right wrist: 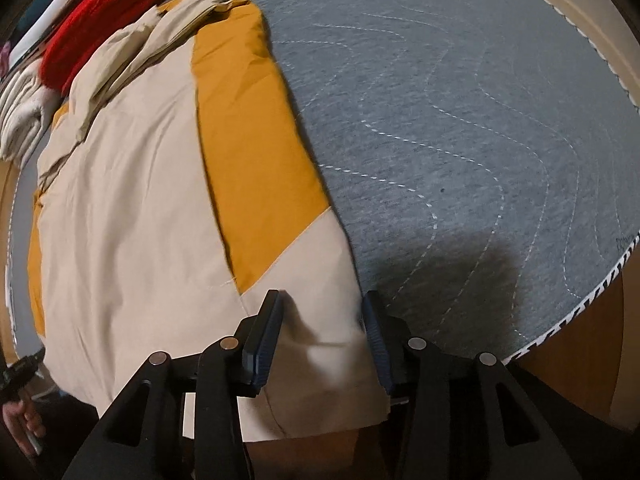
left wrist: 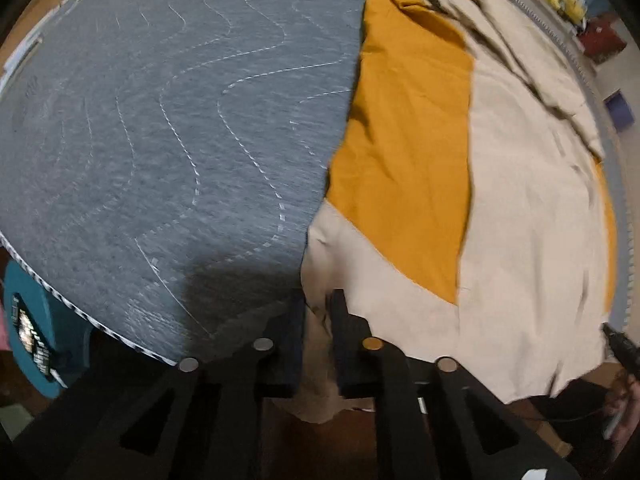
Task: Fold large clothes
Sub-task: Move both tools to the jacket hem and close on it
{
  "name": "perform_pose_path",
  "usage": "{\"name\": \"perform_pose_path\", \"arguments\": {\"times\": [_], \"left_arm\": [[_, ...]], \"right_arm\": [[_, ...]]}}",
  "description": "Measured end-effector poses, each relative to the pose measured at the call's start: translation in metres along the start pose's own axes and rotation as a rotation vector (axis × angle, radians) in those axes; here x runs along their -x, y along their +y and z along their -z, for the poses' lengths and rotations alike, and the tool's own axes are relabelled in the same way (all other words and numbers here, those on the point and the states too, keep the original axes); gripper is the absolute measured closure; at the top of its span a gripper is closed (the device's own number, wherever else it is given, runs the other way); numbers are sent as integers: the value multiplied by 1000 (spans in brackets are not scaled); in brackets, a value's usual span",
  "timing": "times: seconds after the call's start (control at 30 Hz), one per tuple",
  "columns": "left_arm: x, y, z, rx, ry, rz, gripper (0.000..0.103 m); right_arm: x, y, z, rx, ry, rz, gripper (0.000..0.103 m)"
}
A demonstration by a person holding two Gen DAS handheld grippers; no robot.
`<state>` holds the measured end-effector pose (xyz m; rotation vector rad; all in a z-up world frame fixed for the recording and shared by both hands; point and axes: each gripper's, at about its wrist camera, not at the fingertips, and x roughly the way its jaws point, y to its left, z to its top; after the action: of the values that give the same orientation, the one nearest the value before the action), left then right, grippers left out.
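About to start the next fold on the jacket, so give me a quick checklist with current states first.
1. Left gripper has cloth: ok. Its jaws stand nearly closed with the beige hem of the jacket pinched between them.
2. Right gripper has cloth: not ok. Jaws are open, straddling the hem corner, nothing clamped.
3. Jacket flat on the mattress: ok, apart from the rumpled collar end.
4. Room to fold onto the grey side: ok, bare quilting shows beside the jacket.
5. Red garment clear of the collar end: cannot tell, it lies right against it.
6. Hem fully on the mattress: not ok, it hangs over the near edge.
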<state>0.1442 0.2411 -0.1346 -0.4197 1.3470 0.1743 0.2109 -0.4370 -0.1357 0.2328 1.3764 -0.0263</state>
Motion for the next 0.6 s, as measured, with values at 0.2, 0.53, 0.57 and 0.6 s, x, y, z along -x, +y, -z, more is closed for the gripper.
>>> {"name": "perform_pose_path", "arguments": {"times": [0.2,0.53,0.57,0.6], "left_arm": [[8,18,7,66,21,55,85],[1,7,8,0,38,2,94],[2,6,7,-6,33,8,97],[6,6,8,-11,14,2,99]], "right_arm": [[12,7,4,19,-22,-66,88],[5,9,9,44,16,11,80],[4,11,9,59,12,21,81],[4,14,10,73,6,29,86]]}}
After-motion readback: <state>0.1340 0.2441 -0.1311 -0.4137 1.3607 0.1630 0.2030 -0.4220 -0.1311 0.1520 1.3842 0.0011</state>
